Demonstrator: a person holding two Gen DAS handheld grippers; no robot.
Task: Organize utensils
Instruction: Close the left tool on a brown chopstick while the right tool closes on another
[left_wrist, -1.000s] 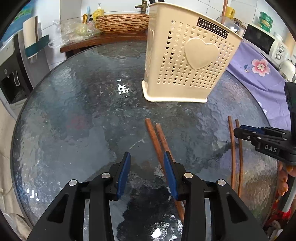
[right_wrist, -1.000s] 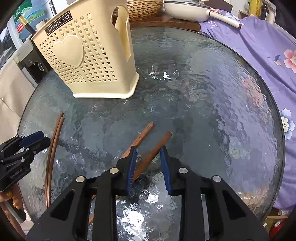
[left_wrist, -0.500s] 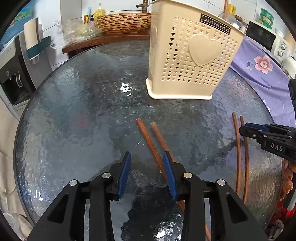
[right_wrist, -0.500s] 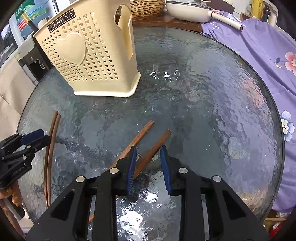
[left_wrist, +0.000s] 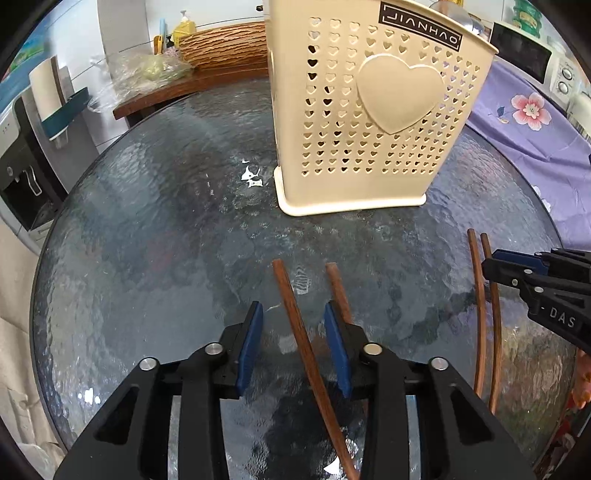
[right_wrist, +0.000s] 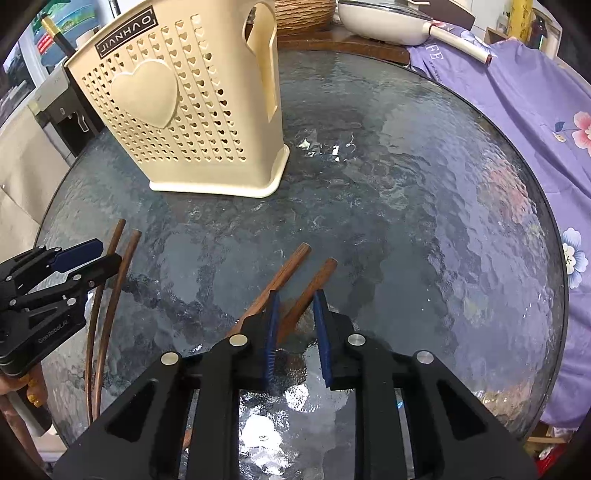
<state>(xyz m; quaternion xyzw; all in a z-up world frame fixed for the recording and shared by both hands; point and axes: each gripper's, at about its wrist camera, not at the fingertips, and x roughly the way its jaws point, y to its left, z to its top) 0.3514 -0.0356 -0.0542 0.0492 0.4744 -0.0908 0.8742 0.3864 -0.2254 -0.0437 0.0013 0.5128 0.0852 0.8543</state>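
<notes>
Both tools are closing: the left tool (left_wrist: 293, 343) straddles one chopstick (left_wrist: 295, 321), the right tool (right_wrist: 297, 325) another chopstick (right_wrist: 306, 291); neither is pinched yet.

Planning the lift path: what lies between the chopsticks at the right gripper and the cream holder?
Only bare glass table, seen in the right wrist view.

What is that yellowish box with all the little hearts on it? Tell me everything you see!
It is a cream plastic utensil holder, standing upright on the round textured glass table. Its front wall is full of small heart-shaped holes, with one big raised heart in the middle and a black JIANHAO label near the top rim. The narrow side has a tall cut-out slot, seen from the right wrist view. A wider flat foot runs around the bottom. Nothing but the table touches it; the brown chopsticks lie apart from it, nearer the camera.
</notes>
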